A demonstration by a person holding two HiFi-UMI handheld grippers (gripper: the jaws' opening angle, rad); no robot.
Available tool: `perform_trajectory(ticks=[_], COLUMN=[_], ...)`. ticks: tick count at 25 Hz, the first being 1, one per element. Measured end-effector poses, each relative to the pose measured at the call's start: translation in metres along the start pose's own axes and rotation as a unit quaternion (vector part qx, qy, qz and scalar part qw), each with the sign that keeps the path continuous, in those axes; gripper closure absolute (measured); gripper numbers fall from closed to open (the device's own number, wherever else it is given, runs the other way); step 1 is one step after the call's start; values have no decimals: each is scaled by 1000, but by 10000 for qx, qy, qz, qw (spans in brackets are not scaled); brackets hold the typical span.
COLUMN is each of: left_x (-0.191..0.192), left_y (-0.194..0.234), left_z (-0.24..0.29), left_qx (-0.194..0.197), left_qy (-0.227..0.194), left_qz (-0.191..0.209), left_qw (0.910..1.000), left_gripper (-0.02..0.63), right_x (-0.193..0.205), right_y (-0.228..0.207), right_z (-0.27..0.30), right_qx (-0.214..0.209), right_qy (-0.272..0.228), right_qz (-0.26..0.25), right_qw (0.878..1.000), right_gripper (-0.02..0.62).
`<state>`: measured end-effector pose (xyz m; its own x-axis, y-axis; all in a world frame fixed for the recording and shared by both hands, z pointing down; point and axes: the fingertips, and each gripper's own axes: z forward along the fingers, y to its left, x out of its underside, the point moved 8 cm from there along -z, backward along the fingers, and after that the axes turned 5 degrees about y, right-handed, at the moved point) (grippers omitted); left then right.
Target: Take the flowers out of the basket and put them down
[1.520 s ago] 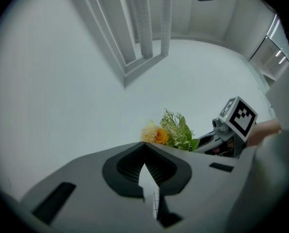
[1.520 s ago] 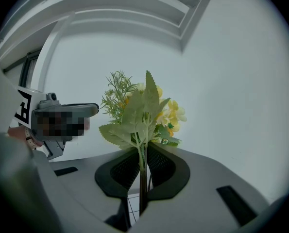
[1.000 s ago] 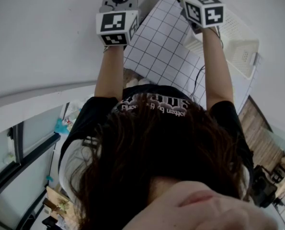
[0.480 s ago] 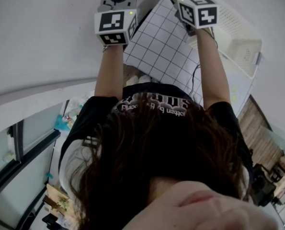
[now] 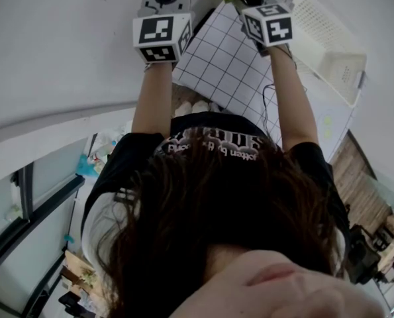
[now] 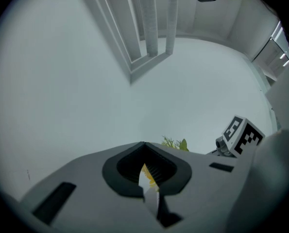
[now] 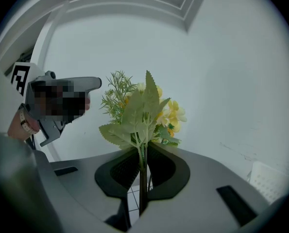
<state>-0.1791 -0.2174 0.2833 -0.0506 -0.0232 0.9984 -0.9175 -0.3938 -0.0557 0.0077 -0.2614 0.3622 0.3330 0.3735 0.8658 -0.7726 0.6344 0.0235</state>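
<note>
Our right tool [image 7: 143,152] clamps the flowers [image 7: 143,111] by their stems — blooms upright, clear of the basket [image 5: 329,45] near the desk's [image 5: 64,38] right edge, over the checked mat [image 5: 223,65], ready for laying down — while our left tool [image 6: 144,149] hovers clenched alongside.

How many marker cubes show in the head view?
2. One marker cube is on the left gripper, at upper left; the other is on the right gripper holding the flowers, beside the white basket. None seems hidden.
</note>
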Motion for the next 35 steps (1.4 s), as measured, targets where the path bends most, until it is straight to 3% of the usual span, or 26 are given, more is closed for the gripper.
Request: perform_trajectory(ticks=[5, 14, 35], left_x=[5, 13, 23], left_y=[2, 8, 7], left_z=[-3, -9, -17], left_qx=[40, 43, 232], left_qy=[41, 112, 146], left_qz=[-49, -86, -193], left_qw=[10000, 9999, 9994], left_gripper=[604, 606, 606], right_x=[16, 61, 159], right_y=[11, 26, 50], right_z=[5, 18, 33], right_qx=[30, -32, 101], right_qy=[140, 511, 1191], right_qz=[-190, 167, 465], right_qw=[9997, 9986, 9917], right_gripper=[545, 545, 545])
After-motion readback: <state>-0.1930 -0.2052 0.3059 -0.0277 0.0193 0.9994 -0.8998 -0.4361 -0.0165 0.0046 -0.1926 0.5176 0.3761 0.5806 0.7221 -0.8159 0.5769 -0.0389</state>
